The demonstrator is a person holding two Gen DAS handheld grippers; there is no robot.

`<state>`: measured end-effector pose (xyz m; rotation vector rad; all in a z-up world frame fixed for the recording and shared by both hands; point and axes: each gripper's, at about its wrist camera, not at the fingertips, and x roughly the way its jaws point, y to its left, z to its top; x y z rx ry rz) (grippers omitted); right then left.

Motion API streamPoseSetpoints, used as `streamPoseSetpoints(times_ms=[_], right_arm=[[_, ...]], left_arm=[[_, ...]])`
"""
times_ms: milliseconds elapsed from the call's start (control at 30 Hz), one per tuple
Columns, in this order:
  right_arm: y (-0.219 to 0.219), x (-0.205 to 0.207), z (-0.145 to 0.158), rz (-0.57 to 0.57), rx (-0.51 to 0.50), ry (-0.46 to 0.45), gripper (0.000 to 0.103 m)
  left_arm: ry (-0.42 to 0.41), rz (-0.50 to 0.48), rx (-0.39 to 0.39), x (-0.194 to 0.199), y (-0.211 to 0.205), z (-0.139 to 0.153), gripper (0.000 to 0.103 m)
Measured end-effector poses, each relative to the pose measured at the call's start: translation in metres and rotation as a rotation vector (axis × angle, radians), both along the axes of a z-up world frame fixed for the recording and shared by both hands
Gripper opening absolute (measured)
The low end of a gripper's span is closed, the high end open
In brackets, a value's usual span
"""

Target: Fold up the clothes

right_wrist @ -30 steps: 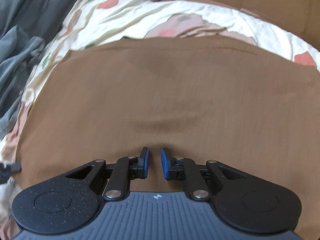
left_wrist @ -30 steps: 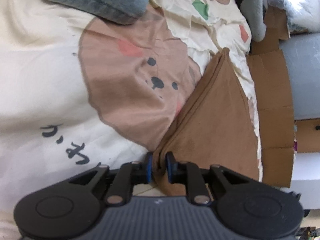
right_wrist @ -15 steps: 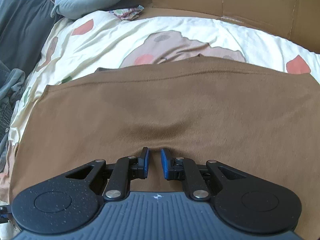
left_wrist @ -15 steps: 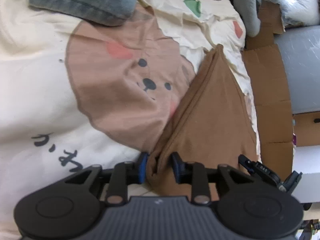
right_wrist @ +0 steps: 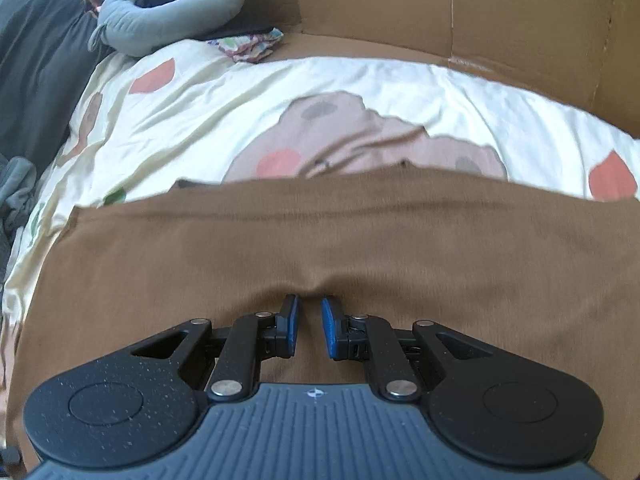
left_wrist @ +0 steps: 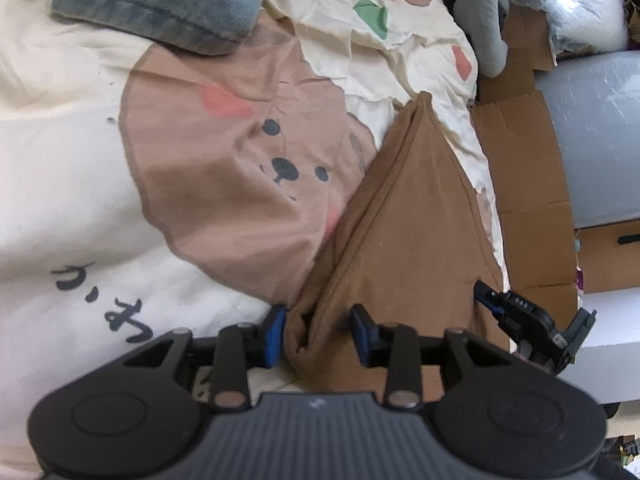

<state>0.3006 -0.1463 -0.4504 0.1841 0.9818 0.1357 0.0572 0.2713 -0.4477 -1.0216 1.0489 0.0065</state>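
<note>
On the far left lies a blue denim piece (left_wrist: 160, 4) on the bear blanket (left_wrist: 224, 168) — out of the way, maybe waiting its turn. The blanket covers the bed, so there is a soft flat place to fold on.

Next comes the brown cloth (left_wrist: 404, 232). It lies on the right part of the blanket, already doubled over, with one corner close to us. The left gripper (left_wrist: 318, 336) sits around that corner and its jaws are opening; the cloth is between them, but the right pad no longer touches it. I think it is letting go because this corner is where it should be.

The right gripper (right_wrist: 310, 324) is clenched on the near edge of the brown cloth — the cloth puckers at its tips. It holds on, I guess, to pull the fold flat.

Further right is cardboard (left_wrist: 520, 184) along the bed.
</note>
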Motion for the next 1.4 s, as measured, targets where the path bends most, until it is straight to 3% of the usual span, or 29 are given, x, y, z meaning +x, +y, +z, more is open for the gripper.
streamPoseSetpoints(times_ms=[567, 733, 867, 933, 1000, 1033, 1400], right_arm=[[-0.005, 0.067, -0.008, -0.015, 0.056, 0.03, 0.019], [-0.017, 0.066, -0.001, -0.026, 0.108, 0.056, 0.022], [-0.034, 0.055, 0.014, -0.033, 0.123, 0.04, 0.024], [-0.047, 0.048, 0.019, -0.047, 0.157, 0.046, 0.03], [-0.058, 0.038, 0.024, -0.054, 0.184, 0.049, 0.03], [-0.064, 0.033, 0.026, -0.056, 0.198, 0.051, 0.03], [-0.073, -0.036, 0.035, 0.001, 0.232, 0.083, 0.031]], left_arm=[[-0.032, -0.067, 0.029, -0.005, -0.005, 0.009, 0.044], [-0.044, -0.072, 0.029, -0.006, -0.008, 0.01, 0.038], [-0.054, -0.066, 0.015, -0.008, -0.005, 0.012, 0.036], [-0.059, -0.059, 0.007, -0.008, -0.004, 0.013, 0.035], [-0.065, -0.063, 0.001, -0.007, -0.004, 0.014, 0.022], [-0.068, -0.069, -0.003, -0.006, -0.005, 0.014, 0.007], [-0.052, -0.016, 0.001, -0.003, -0.011, 0.037, 0.007]])
